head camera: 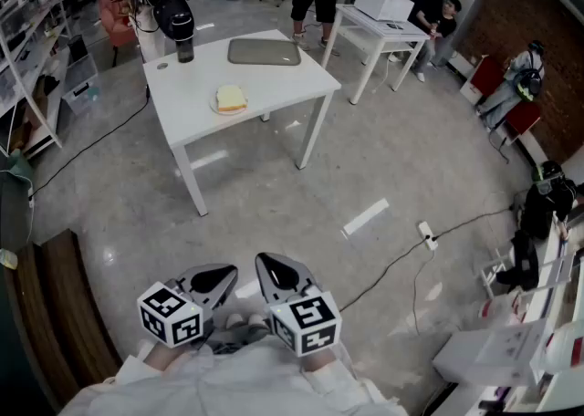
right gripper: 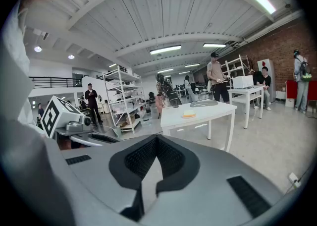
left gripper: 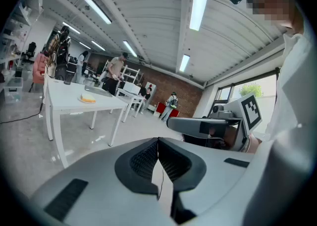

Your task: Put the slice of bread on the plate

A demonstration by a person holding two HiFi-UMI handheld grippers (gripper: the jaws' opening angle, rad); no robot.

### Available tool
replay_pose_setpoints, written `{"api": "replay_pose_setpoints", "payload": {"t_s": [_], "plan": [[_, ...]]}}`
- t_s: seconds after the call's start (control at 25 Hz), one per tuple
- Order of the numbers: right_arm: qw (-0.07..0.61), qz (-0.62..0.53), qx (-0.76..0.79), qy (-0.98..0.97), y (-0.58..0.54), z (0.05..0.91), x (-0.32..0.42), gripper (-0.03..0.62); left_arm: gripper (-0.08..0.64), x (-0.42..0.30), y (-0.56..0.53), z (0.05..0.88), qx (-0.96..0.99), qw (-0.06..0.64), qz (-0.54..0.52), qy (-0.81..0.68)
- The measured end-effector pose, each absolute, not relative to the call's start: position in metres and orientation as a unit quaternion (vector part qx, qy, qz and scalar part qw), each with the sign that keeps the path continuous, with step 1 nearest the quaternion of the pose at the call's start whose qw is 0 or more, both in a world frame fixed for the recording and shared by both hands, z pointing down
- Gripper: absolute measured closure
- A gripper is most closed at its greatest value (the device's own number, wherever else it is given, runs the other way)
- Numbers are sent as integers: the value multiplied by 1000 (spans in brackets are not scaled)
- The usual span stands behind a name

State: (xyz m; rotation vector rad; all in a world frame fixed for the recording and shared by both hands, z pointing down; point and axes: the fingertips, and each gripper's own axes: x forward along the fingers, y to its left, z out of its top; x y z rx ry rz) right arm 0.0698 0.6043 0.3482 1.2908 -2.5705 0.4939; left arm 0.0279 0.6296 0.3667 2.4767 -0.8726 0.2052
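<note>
bread (head camera: 232, 98): mid-table (head camera: 274, 86), toward its left edge. It looks to be on the plate (head camera: 216, 107) already, but we can't confirm the seating from this far off.
step: we read it as a check or touch-up, not a fresh pick.
how: walk up to the table's near edge first, no reaching from here. If the slice overhangs, open 1 gripper before going in, come in low over the table and pinch the crust lightly. We judge bread will crush easily.
left gripper (head camera: 214, 279): jaws fully together, nothing in them.
right gripper (head camera: 278, 273): same, closed and empty.
pose: the 2 grippers are side by side against our body, well apart from the table, noses tipped slightly down and aimed toward it.
clutter: grey mat (head camera: 264, 51) on the table's far side, dark cup (head camera: 185, 47) at its far left corner. We'd stay clear of both.
</note>
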Motion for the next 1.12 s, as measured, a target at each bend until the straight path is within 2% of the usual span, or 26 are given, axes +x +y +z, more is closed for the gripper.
{"api": "replay_pose_setpoints", "payload": {"t_s": [0.76, 1.12], "plan": [[109, 155, 431, -882, 583, 348, 82, 578, 551, 43, 602, 368, 908, 253, 76, -324], [93, 208, 410, -883, 554, 379, 107, 577, 551, 59, 577, 399, 890, 283, 70, -350]]}}
